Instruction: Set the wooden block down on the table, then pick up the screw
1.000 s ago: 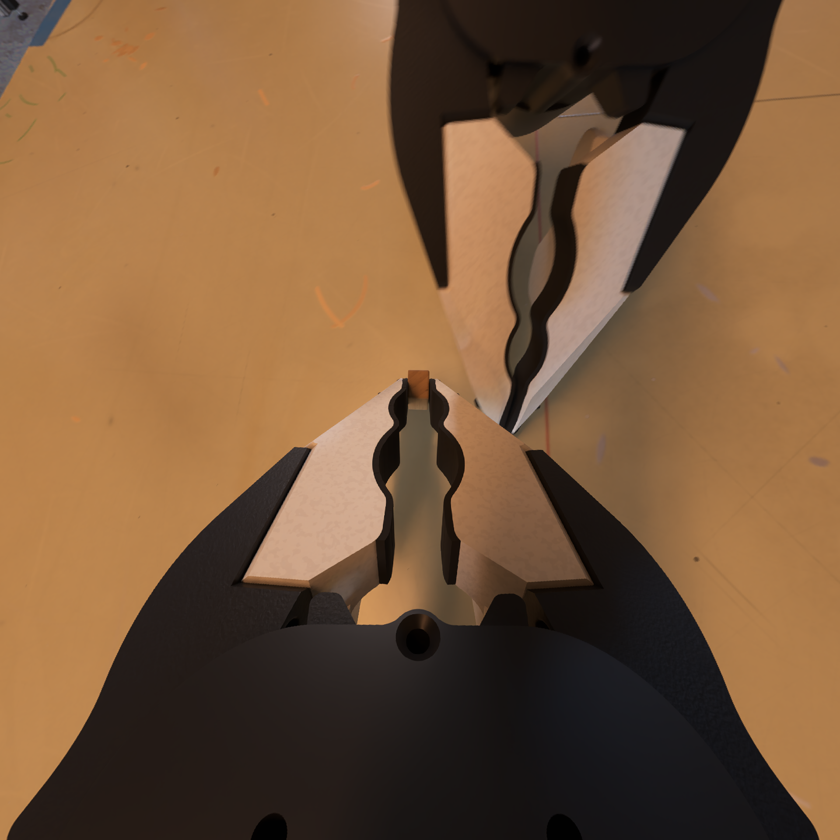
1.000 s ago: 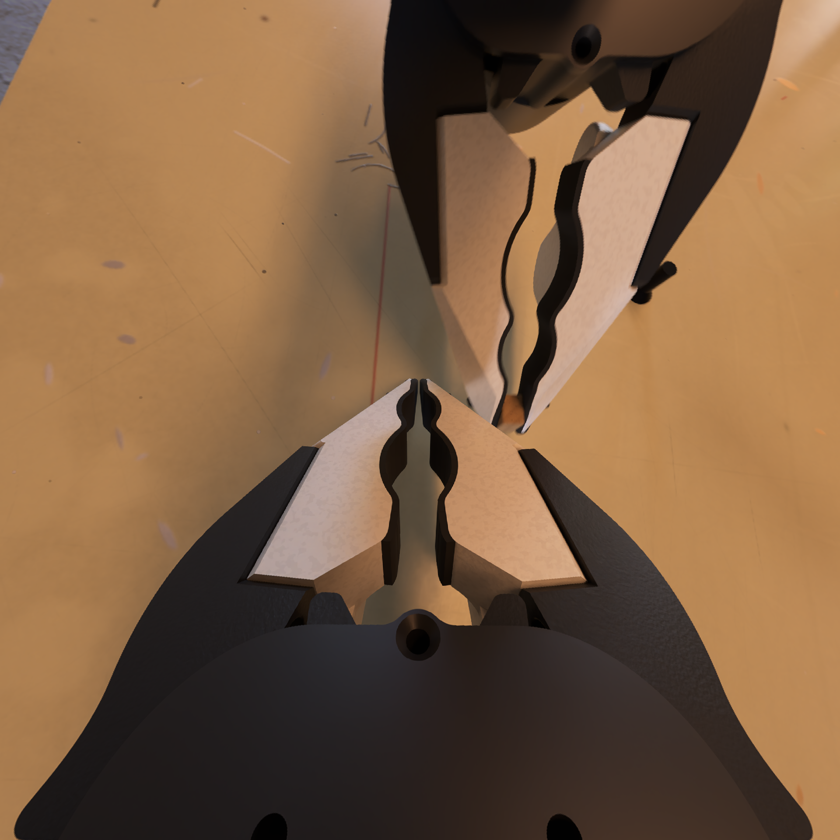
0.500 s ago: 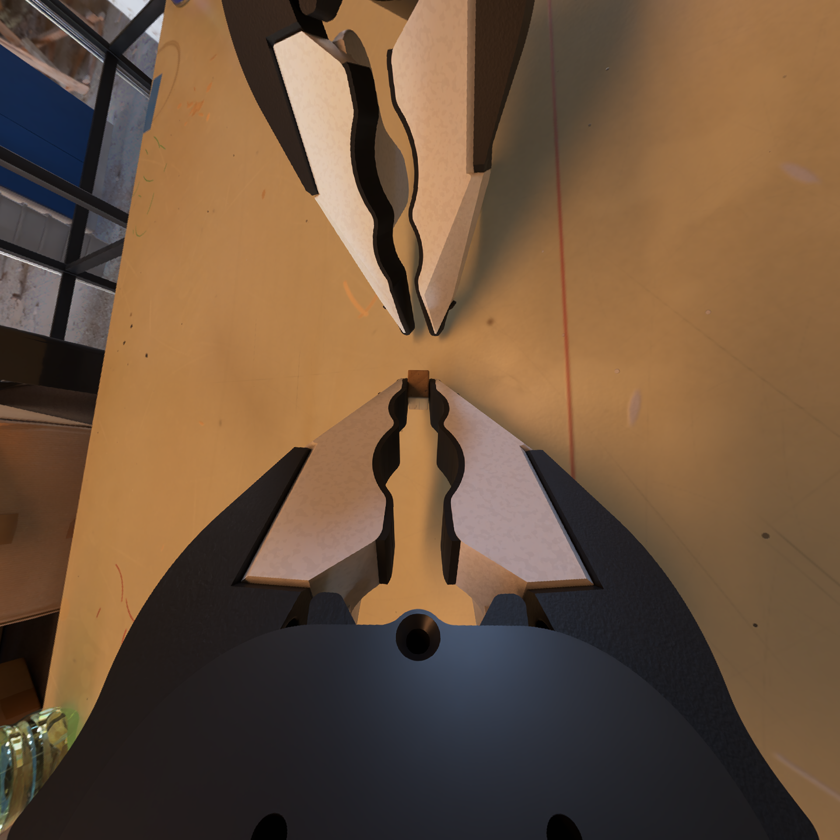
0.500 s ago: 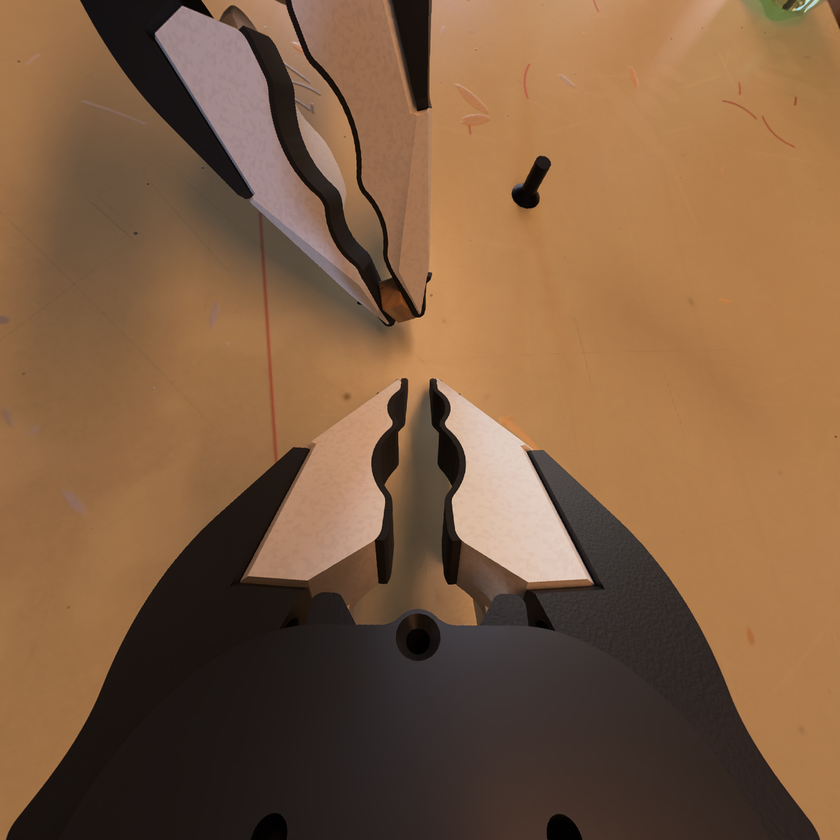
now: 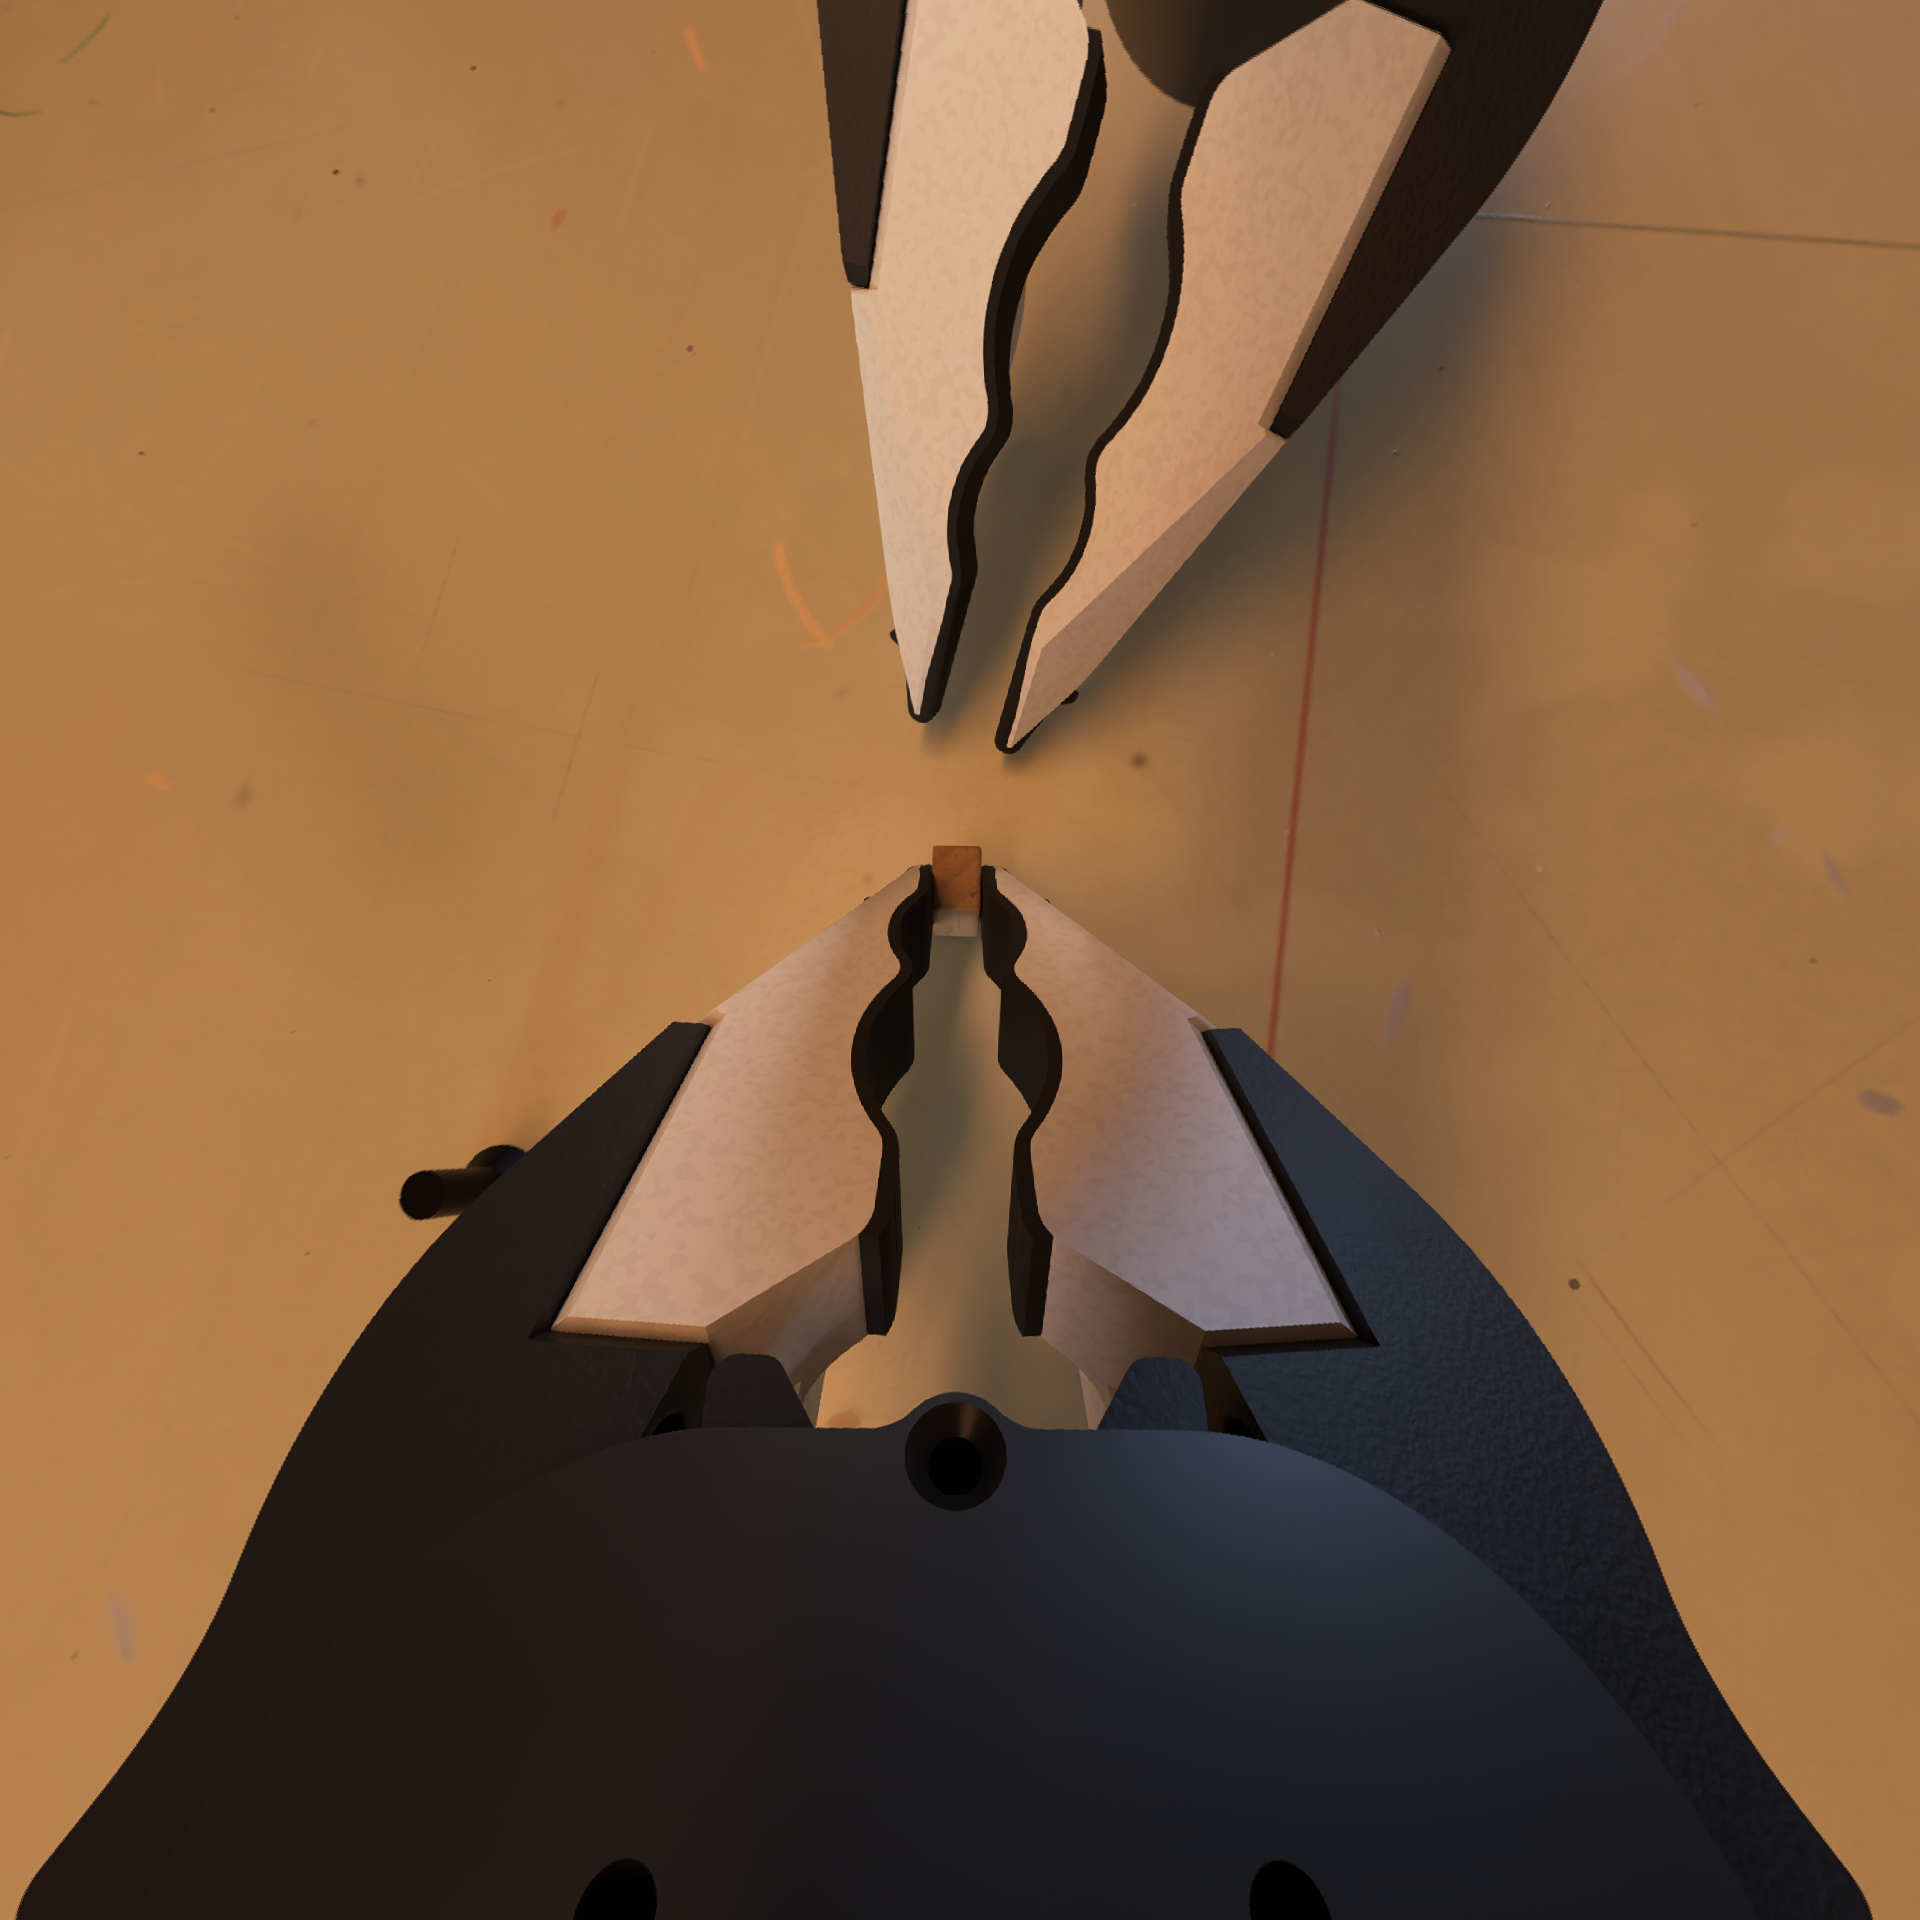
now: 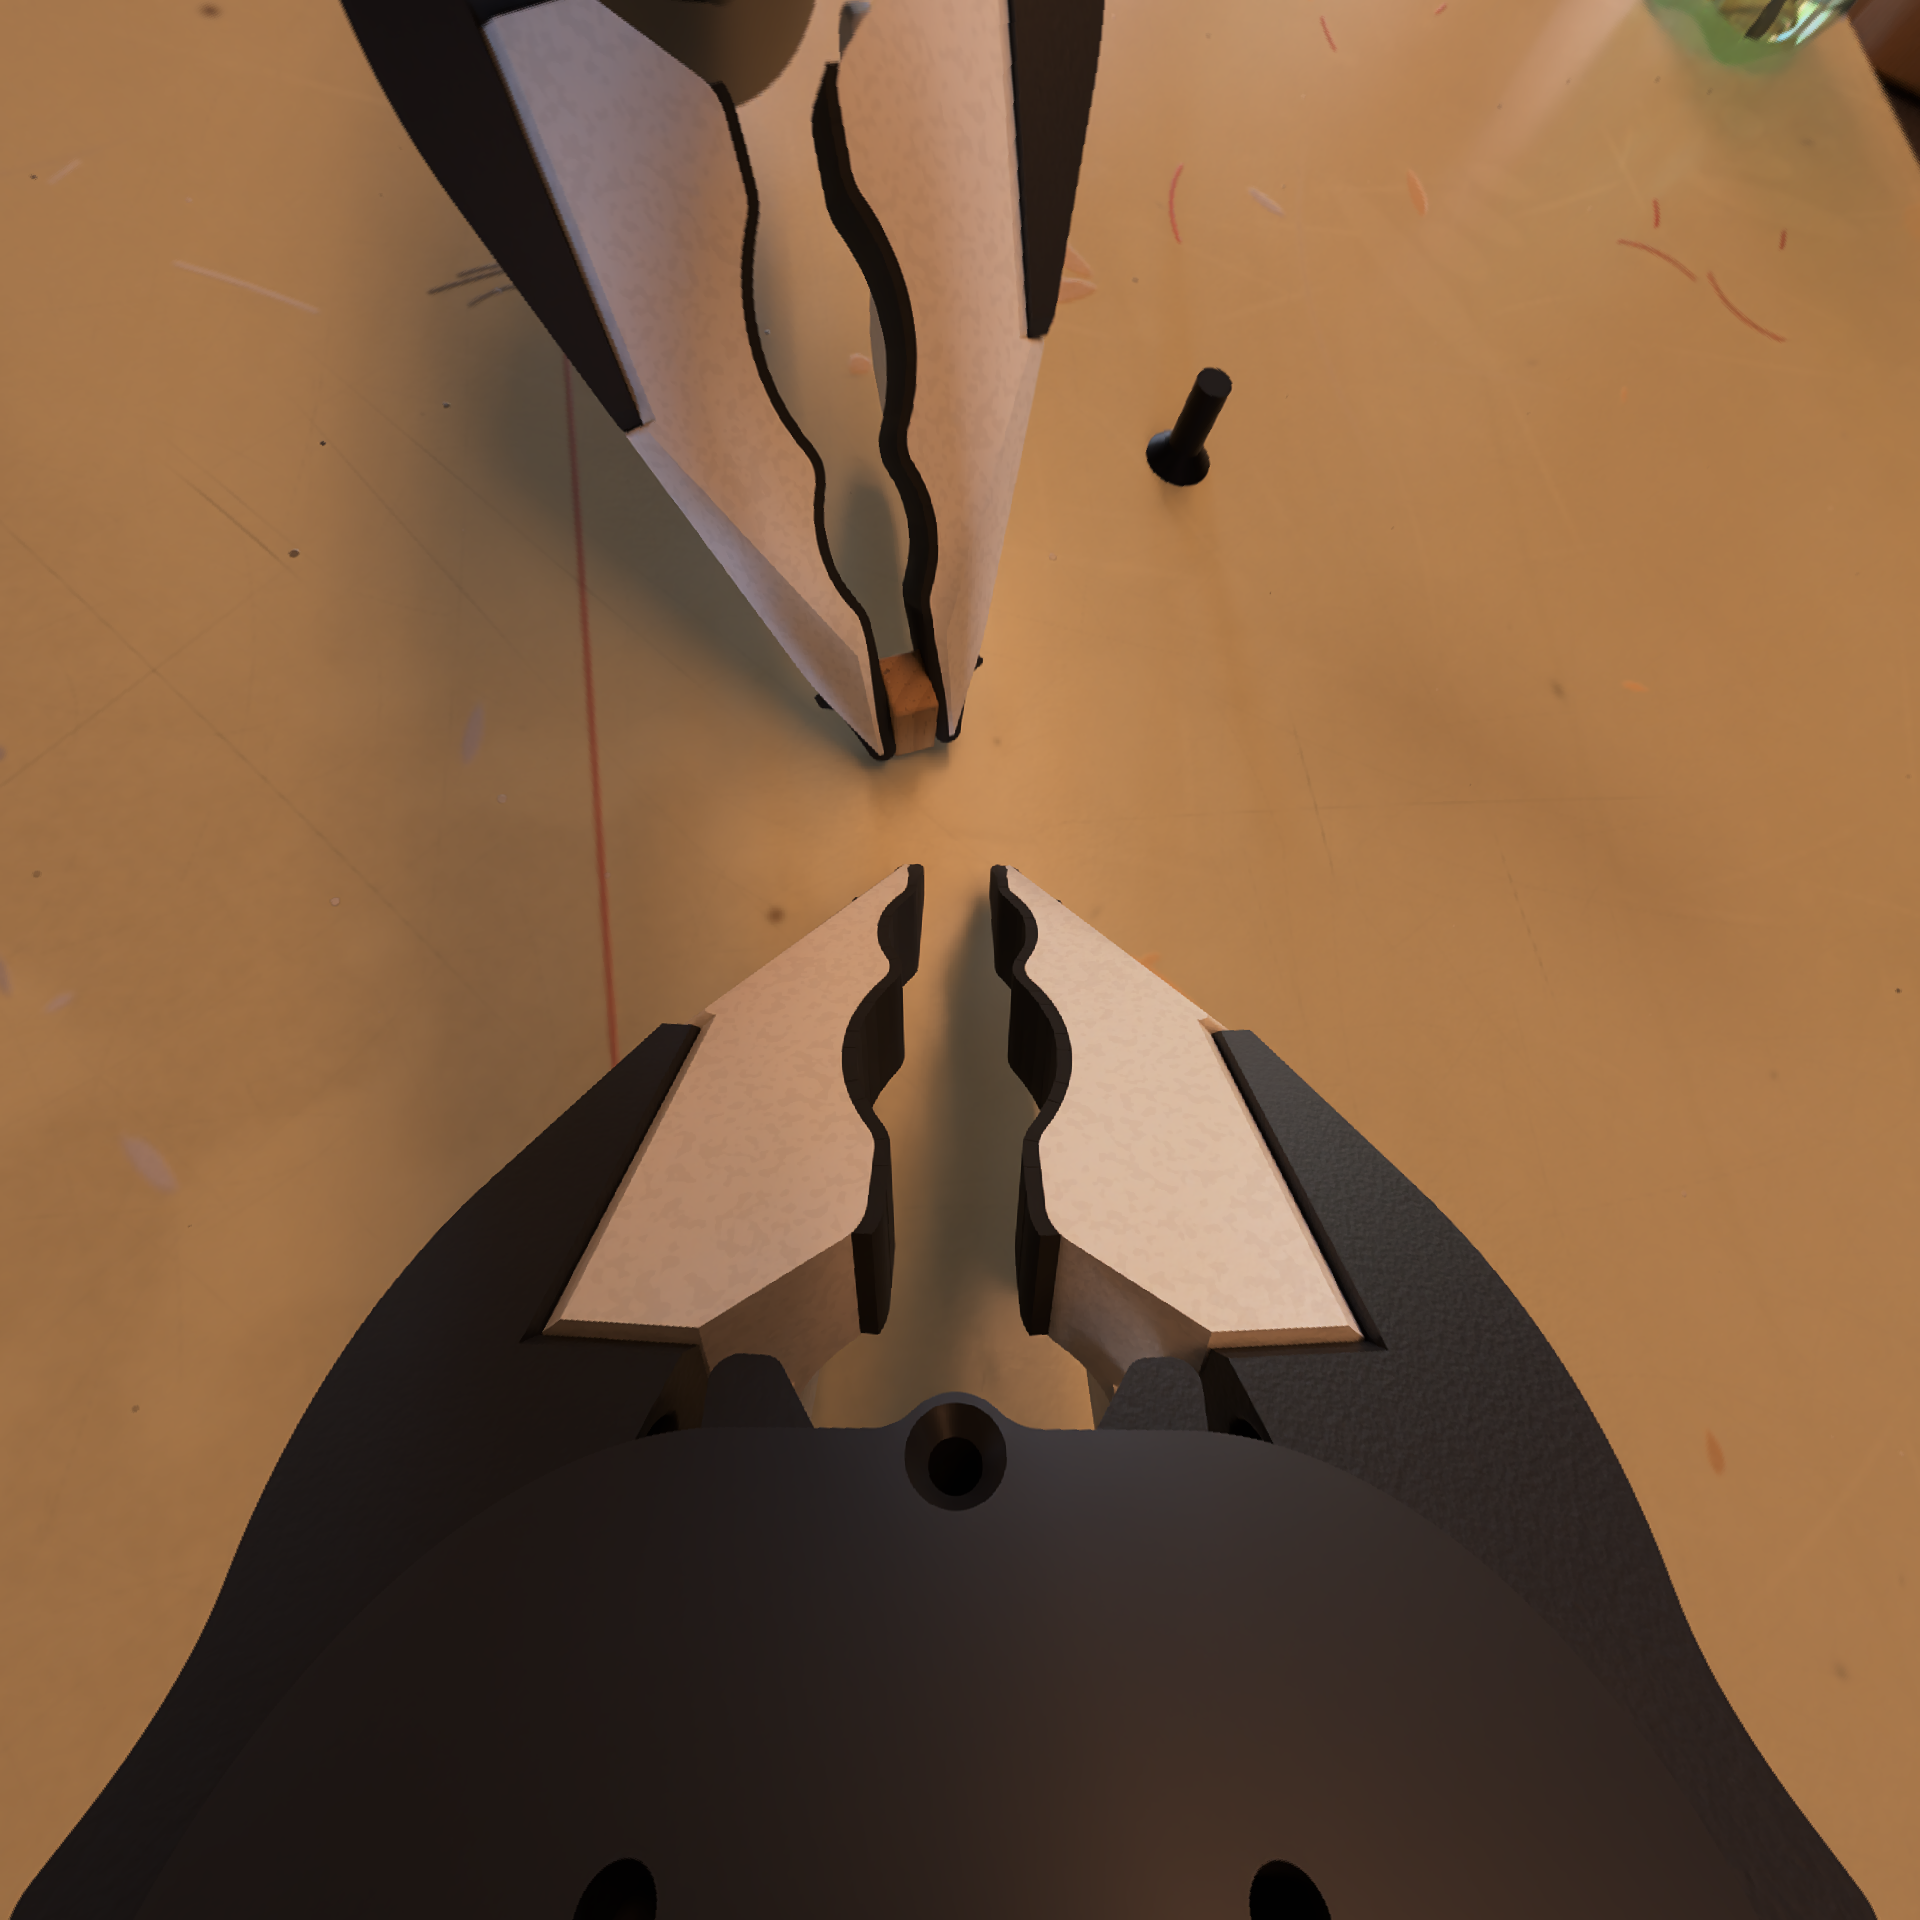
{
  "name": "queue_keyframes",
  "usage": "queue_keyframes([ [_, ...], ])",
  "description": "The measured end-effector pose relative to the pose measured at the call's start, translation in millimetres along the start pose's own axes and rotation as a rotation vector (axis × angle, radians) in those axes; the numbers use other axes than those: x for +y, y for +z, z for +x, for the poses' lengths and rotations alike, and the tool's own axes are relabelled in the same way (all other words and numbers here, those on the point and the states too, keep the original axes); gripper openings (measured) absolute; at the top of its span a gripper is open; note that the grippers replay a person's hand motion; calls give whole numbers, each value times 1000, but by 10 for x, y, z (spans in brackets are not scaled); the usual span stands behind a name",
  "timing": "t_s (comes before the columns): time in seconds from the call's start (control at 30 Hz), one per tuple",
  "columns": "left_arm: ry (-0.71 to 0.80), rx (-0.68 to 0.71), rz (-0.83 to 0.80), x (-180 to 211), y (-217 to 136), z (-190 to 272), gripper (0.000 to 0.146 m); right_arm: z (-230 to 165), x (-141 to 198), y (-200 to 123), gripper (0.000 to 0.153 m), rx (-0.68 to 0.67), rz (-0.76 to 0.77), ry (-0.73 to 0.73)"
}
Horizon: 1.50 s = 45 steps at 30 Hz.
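My left gripper [image 5: 956, 885] is shut on a small wooden block [image 5: 956, 864], which it pinches at its fingertips low over the table. In the right wrist view the left gripper [image 6: 914, 740] points toward me, and the block [image 6: 907, 715] shows between its tips. My right gripper [image 6: 954, 873] is open by a narrow gap and empty, facing the left one tip to tip with a short space between. It also shows in the left wrist view [image 5: 964, 729]. A black screw [image 6: 1188, 431] lies on the table to the right of the left gripper. In the left wrist view the screw [image 5: 449, 1188] is partly hidden behind the left gripper's body.
The tan wooden table [image 6: 1507, 883] is scuffed and has a thin red line [image 6: 587, 623] running along it, which also shows in the left wrist view [image 5: 1299, 727]. A green glass object [image 6: 1745, 26] sits at the far right corner.
My right gripper's jaws have opened from almost shut to a clear gap. Both grippers have shifted and now face each other squarely. The left gripper still holds the block.
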<state>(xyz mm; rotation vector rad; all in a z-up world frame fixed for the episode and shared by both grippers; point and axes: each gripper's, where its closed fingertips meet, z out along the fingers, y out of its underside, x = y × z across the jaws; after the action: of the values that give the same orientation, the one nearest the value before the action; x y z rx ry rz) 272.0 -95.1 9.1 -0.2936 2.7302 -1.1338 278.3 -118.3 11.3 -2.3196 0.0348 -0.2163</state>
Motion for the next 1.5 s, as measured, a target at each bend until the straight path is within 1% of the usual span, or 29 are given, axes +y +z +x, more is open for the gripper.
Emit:
queue_keyframes([
  [0.1, 8, 26, 11, -9, 10, 13, 8, -1, -28, -13, 13, 8, 22, -10],
  [0.27, 60, 14, 18, -23, 25, 7, 8, 36, -81, -53, 16, -2, 74, 25],
  [0.37, 32, 44, 19, -22, 28, 6, 8, 76, -113, -66, 17, 9, 99, 38],
  [0.47, 3, 70, 18, -21, 29, 3, 8, 86, -129, -51, 17, 12, 100, 24],
  [0.8, -14, 84, 18, -20, 29, -1, 8, 90, -133, -45, 18, -7, 102, 41],
  [1.0, 7, 64, 19, -20, 28, -1, 8, 93, -132, -46, 19, -3, 102, 41],
  [1.27, -9, 74, 18, -20, 30, -5, 8, 99, -129, -45, 20, -12, 101, 55],
  [1.37, -54, 82, 16, -21, 29, -7, 8, 91, -128, -44, 20, -18, 100, 52],
  [1.5, -174, 102, 18, -30, 26, -4, 8, 103, -130, -48, 21, -22, 103, 67],
])
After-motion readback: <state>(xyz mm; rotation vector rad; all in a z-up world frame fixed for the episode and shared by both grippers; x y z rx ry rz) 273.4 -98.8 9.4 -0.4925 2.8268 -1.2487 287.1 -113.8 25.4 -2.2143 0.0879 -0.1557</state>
